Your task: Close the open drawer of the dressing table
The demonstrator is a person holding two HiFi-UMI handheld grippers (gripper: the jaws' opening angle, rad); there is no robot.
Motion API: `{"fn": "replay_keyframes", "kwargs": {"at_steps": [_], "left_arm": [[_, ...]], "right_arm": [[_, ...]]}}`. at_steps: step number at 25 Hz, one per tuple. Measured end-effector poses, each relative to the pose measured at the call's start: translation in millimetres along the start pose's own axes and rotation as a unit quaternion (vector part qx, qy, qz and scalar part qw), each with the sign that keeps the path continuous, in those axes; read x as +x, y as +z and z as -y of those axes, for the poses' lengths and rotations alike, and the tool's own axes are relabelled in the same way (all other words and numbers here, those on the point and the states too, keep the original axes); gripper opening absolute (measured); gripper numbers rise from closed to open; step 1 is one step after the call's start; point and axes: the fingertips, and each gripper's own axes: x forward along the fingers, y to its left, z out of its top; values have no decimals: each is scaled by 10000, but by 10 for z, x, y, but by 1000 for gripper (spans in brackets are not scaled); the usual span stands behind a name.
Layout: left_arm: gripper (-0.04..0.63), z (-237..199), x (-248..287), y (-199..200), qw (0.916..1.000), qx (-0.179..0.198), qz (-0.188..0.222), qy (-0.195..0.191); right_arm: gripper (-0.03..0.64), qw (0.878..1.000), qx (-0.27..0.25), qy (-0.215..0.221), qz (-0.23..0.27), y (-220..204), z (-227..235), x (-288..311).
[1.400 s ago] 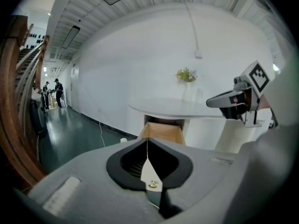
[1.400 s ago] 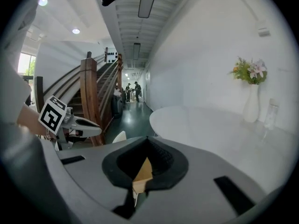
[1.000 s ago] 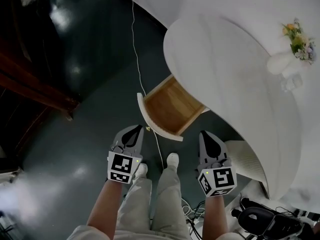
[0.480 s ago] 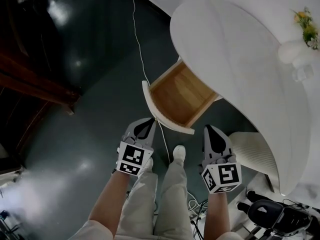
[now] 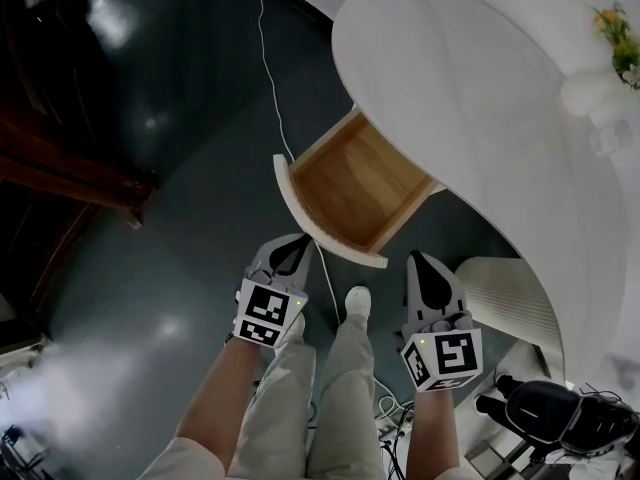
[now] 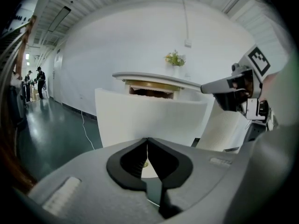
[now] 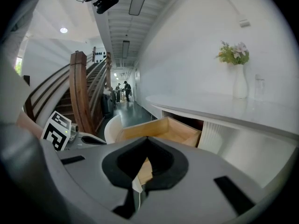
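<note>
Drawer (image 5: pixel 352 180): open at frame centre, white front just above left gripper (image 5: pixel 292 251), farther from right gripper (image 5: pixel 421 265). Both jaw pairs pressed together, empty. Should push shut toward upper right, under table (image 5: pixel 470 98).

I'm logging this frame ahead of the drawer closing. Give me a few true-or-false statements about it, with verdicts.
The drawer is open. True.
The left gripper grips the drawer front. False: its jaws are together on nothing.
The right gripper is shut. True.
The drawer is packed with clothes. False: its visible wooden bottom is bare.
A vase stands on the table. True.
</note>
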Motion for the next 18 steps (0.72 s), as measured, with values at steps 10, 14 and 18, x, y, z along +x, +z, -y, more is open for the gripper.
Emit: {"fn": "replay_keyframes", "kwargs": {"at_steps": [10, 14, 18], "left_arm": [[18, -2, 45, 17, 9996, -50, 271, 32], [18, 20, 156, 78, 9994, -23, 342, 53], [18, 65, 275, 143, 9993, -34, 383, 16]], "right_arm": [[-2, 9988, 385, -293, 47, -121, 70, 7], [-2, 9981, 460, -385, 106, -117, 170, 6], [-2, 9977, 507, -435, 149, -106, 306, -22]]}}
